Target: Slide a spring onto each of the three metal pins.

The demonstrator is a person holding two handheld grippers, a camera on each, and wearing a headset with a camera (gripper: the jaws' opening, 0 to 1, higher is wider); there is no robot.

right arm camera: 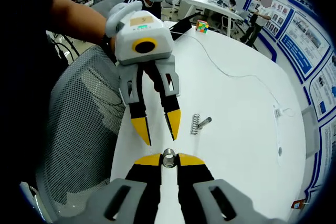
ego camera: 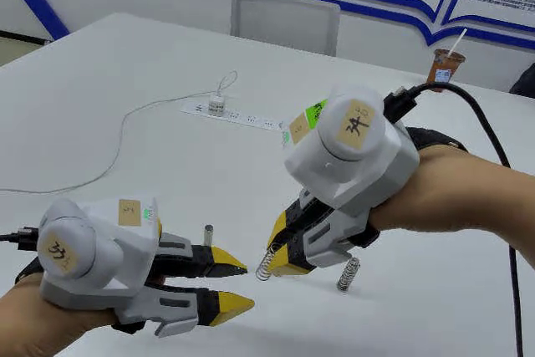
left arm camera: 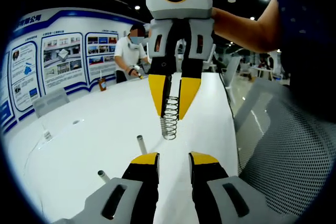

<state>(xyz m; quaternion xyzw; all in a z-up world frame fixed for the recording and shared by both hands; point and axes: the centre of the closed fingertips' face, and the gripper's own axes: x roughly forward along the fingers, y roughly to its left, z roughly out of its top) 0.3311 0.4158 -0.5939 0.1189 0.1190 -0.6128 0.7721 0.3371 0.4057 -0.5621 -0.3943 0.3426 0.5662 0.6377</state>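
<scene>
White table point(ego camera: 167, 81): right gripper point(ego camera: 280, 258) pinches a spring point(ego camera: 265, 263), left gripper point(ego camera: 242, 283) half open, empty; one pin point(ego camera: 349, 273) looks sprung, two pins point(left arm camera: 142, 144) bare

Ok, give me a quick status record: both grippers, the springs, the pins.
left gripper: open, holding nothing
right gripper: shut on held spring, which hangs below its yellow tips
first bare pin: upright on the white table, no spring on it, below the held spring in the left gripper view
second bare pin: upright, no spring on it
loose spring: on the table beside the right gripper, not gripped
third pin: next to the loose spring; cannot tell if threaded
</scene>
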